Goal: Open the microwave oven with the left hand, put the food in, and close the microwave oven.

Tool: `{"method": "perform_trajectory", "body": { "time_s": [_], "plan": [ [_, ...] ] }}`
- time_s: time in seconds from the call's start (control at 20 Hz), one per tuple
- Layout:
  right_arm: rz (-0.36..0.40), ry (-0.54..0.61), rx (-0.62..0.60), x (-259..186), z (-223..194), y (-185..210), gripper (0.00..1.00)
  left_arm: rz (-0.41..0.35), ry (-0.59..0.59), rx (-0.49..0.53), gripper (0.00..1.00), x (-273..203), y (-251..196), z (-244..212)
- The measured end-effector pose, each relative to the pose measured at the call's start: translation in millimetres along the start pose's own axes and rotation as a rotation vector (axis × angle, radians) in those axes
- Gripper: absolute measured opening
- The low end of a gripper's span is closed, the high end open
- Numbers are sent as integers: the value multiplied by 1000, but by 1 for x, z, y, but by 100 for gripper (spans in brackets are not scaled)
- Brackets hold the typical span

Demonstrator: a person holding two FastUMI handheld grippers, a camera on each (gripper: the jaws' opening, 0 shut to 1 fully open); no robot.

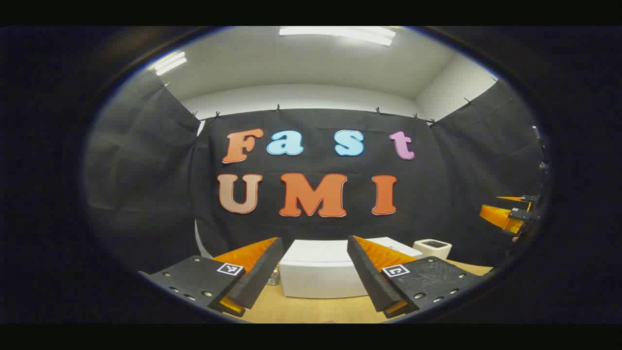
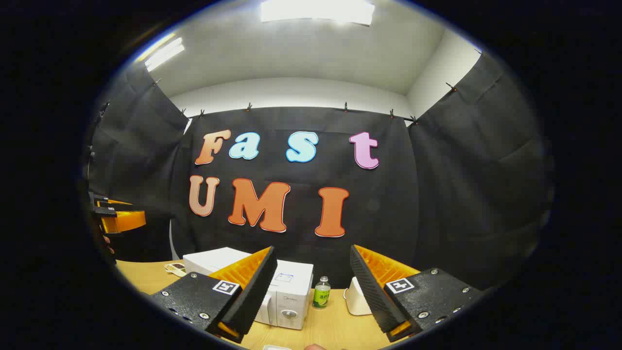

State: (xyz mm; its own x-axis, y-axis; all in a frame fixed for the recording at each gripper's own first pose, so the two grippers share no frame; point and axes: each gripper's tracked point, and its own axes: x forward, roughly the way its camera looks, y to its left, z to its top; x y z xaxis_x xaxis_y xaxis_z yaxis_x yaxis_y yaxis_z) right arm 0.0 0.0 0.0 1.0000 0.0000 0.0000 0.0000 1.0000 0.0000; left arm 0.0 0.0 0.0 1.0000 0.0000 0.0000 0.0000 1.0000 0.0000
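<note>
The microwave oven, door closed, is seen on the desk ahead of the left hand-held gripper, which is held wide open and empty; the right hand-held gripper likewise. The door could be missed, since no handle can be made out, and no food is identified.

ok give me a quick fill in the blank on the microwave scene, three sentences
1. The microwave on the wooden table has its door ____.
2. The small bottle beside the microwave has a ____ label.
3. The left gripper and the right gripper both have their fingers ____, holding nothing.

Missing words: closed; green; open
</note>
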Motion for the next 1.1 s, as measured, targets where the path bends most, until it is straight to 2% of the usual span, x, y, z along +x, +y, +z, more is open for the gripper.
{"method": "perform_trajectory", "body": {
  "time_s": [0.1,0.6,1.1],
  "plan": [
    [-3,3,4,1,2,-2,94,-2,6,-2,89,1,-1,1],
    [21,8,18,-2,2,0,94,5,-23,20,88,-2,-5,9],
    [3,7,27,-5,1,-9,94,-17,-51,32,87,-4,-22,14]
  ]
}}
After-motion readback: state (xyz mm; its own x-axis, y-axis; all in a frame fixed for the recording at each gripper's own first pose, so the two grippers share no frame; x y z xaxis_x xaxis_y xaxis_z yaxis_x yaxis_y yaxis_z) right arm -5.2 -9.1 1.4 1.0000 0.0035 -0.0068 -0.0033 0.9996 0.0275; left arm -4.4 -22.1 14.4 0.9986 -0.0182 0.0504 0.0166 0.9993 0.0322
